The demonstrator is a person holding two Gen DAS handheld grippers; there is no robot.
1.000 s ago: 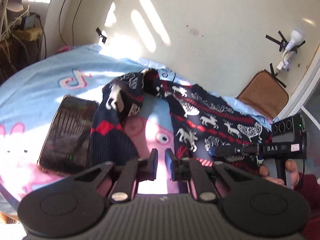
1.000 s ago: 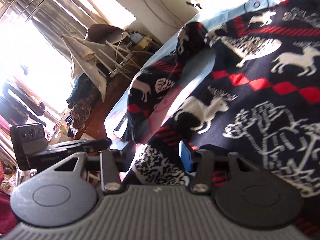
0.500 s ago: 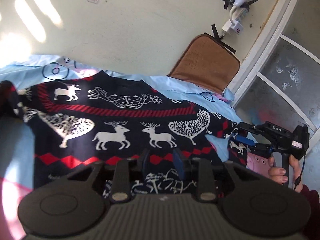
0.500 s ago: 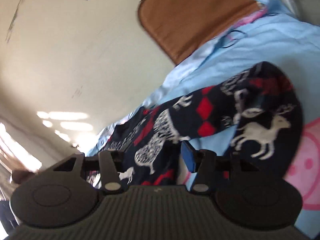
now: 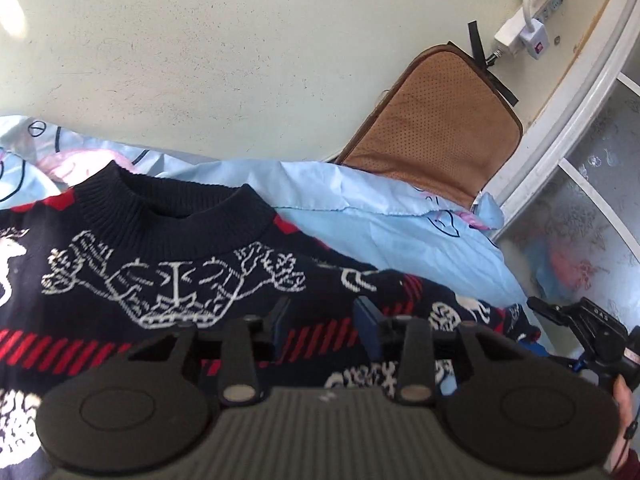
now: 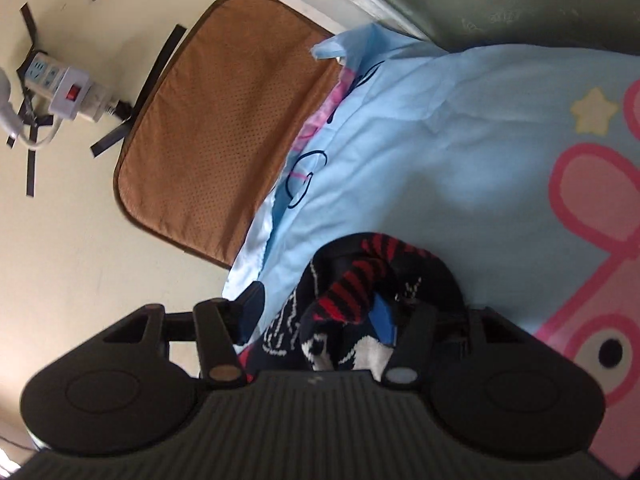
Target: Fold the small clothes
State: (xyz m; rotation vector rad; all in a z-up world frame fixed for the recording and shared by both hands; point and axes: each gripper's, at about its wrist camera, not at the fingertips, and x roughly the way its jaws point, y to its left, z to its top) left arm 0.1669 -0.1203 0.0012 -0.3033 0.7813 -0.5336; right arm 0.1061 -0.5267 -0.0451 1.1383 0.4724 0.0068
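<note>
A small navy sweater (image 5: 168,280) with white reindeer and red stripes lies flat on a light-blue cartoon bedsheet (image 5: 380,208), its collar toward the wall. My left gripper (image 5: 323,316) hovers low over the shoulder just right of the collar. Its jaws are opening, with the knit beneath them and nothing pinched. The sweater's right sleeve (image 6: 360,280) is bunched up in the right wrist view. My right gripper (image 6: 318,312) stands open around that sleeve end; the left finger is clear of the fabric. The right gripper (image 5: 580,320) also shows at the sleeve's tip, held by a hand.
A brown perforated cushion (image 5: 432,120) leans on the cream wall behind the bed. A white power strip (image 6: 60,88) is taped to the wall above it. A white frame with frosted glass (image 5: 592,208) borders the bed's right side. A pink pig print (image 6: 592,240) covers the sheet.
The left gripper swept right from the folded left sleeve and phone to the collar, and its jaws parted. The right gripper swung and rolled from the sweater's body to the right sleeve end.
</note>
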